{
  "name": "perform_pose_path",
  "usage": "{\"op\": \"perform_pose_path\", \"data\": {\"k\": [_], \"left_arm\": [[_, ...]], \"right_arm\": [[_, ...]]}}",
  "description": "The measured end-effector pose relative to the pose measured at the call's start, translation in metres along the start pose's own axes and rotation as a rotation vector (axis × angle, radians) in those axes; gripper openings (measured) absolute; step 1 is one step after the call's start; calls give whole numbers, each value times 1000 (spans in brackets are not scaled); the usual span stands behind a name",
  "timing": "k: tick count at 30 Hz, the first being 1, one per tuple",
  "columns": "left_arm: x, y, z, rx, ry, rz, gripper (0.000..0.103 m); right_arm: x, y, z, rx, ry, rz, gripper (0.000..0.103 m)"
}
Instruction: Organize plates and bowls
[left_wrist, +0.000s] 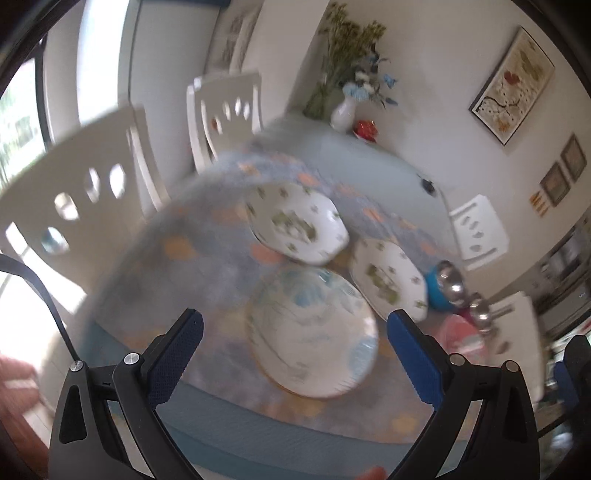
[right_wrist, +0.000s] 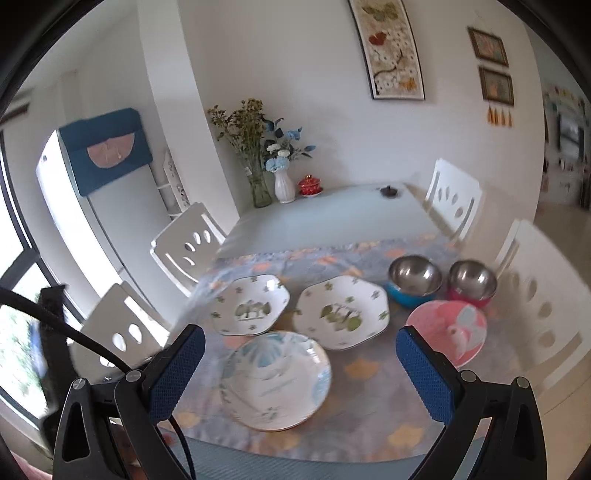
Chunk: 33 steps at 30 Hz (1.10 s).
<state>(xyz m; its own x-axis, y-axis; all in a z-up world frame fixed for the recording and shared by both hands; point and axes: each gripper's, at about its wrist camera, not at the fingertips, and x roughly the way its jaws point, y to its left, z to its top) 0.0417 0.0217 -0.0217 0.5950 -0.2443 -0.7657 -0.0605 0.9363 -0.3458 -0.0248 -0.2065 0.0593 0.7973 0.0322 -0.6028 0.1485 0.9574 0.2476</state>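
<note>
Porcelain, glazed and brittle, made the round blue-floral plate (right_wrist: 275, 380) slippery; its raised rim looked the safest hold. Left gripper (left_wrist: 295, 354) and right gripper (right_wrist: 301, 373) hung released, empty.

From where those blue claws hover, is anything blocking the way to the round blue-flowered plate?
Nothing visible does. The right hand-held gripper hangs open above the round plate, with only bare patterned tablecloth around it. The two leaf-patterned plates lie beyond it, apart.
</note>
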Motion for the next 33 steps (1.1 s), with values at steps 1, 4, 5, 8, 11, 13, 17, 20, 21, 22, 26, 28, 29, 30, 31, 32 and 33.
{"op": "perform_pose_path", "data": {"k": [1,4,5,8,11,13,17,20,21,22,26,28,29,30,31,32,33], "left_arm": [[3,-3,-5,-11,19,-20,100],[12,-14,-17,6,93,-91,100],[16,-18,-21,20,128,-131,100],[23,-20,-27,39,204,-228,100],[12,-10,-23,2,165,-184,100],[-1,-1,-17,-46,119,-163,100],[-31,-10,-16,-9,34,-117,100],[-41,-25,-27,35,54,-163,100],[-42,-32,-37,58,76,-194,100],[-42,-37,-43,75,94,-212,100],[-42,-29,-55,65,104,-220,100],[-40,-20,-55,56,104,-183,100],[-34,-18,-57,66,128,-172,100],[-30,-16,-61,71,157,-174,100],[-26,-10,-62,41,193,-210,101],[-22,-5,-63,13,222,-244,102],[-22,-3,-65,8,229,-261,102]], "right_arm": [[0,-1,0,18,4,9,103],[2,-4,-2,46,2,-2,103],[3,-5,-3,48,0,-15,103],[4,-14,-6,71,-7,-41,103],[6,-30,-9,85,-39,-138,103],[12,-44,-15,110,-58,-264,103],[33,-61,-23,176,-30,-472,103],[45,-63,-30,258,-27,-540,103],[47,-63,-33,303,-33,-549,103],[49,-63,-35,340,-31,-542,103],[59,-58,-40,417,13,-486,103],[65,-58,-41,430,60,-470,103],[67,-61,-43,456,78,-433,103],[69,-62,-45,479,93,-411,103],[72,-63,-47,497,112,-389,103],[76,-62,-48,501,125,-375,103],[79,-61,-50,499,138,-369,103]]}}
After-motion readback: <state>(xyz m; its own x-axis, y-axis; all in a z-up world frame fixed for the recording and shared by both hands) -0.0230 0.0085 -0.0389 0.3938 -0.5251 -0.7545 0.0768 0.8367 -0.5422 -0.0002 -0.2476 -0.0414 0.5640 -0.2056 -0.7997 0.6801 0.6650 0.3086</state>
